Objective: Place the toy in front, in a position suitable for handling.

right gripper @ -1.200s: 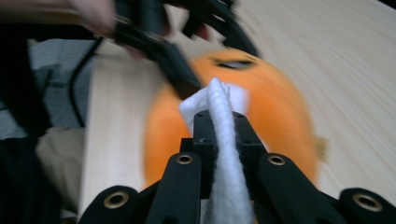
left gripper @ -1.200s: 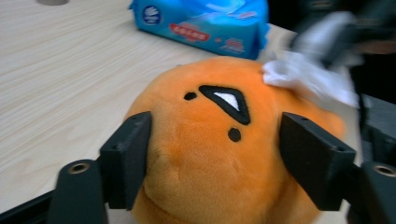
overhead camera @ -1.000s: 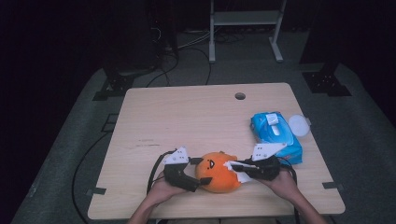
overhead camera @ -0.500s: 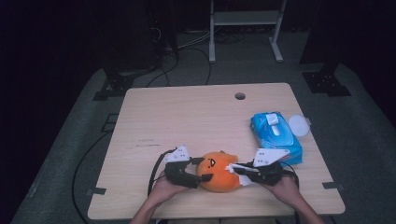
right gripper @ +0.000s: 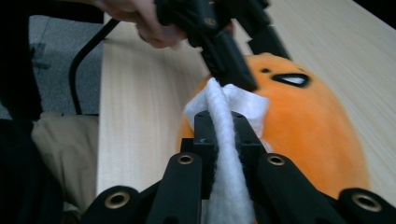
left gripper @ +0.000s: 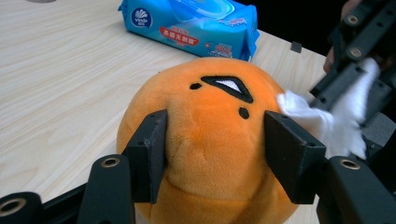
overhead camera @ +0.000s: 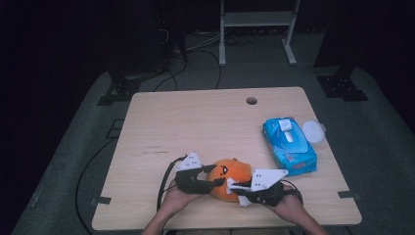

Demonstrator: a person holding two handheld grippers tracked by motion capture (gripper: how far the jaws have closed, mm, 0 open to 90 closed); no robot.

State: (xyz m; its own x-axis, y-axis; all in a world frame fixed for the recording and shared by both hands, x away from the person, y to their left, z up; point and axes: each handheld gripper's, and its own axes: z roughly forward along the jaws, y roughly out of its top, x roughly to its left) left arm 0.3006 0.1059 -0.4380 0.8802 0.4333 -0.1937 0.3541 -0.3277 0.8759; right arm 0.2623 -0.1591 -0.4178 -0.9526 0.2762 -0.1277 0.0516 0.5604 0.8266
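Orange plush ball point(overhead camera: 229, 177) with a stitched face, sitting near the front edge of the wooden table point(overhead camera: 195, 122), a bit right of the middle. Pinched from its left side by the left gripper point(left gripper: 215, 144), one black jaw pressed into the fuzz on each side, face turned up and away between them. Left hand point(overhead camera: 175, 198) wrapped round the handle, coming in low from the front edge, wrist nearly level with the tabletop.

Right gripper point(right gripper: 218, 126) coming in from the opposite side, jaws clamped tight on a folded white wipe point(right gripper: 223, 154), wipe's free end pushed up against the plush right next to the left gripper's jaw. Right hand point(overhead camera: 288, 208) also low at the front edge.

Blue pack of wipes point(overhead camera: 288, 144) lying flat toward the right edge, well apart from the plush, with a round white lid point(overhead camera: 313, 131) just beside it at the table's rim. Small round hole point(overhead camera: 251, 101) near the back edge.

Whole back half and left side of the table bare wood. Tight up front though: both grippers and the plush crowded close to the front edge.
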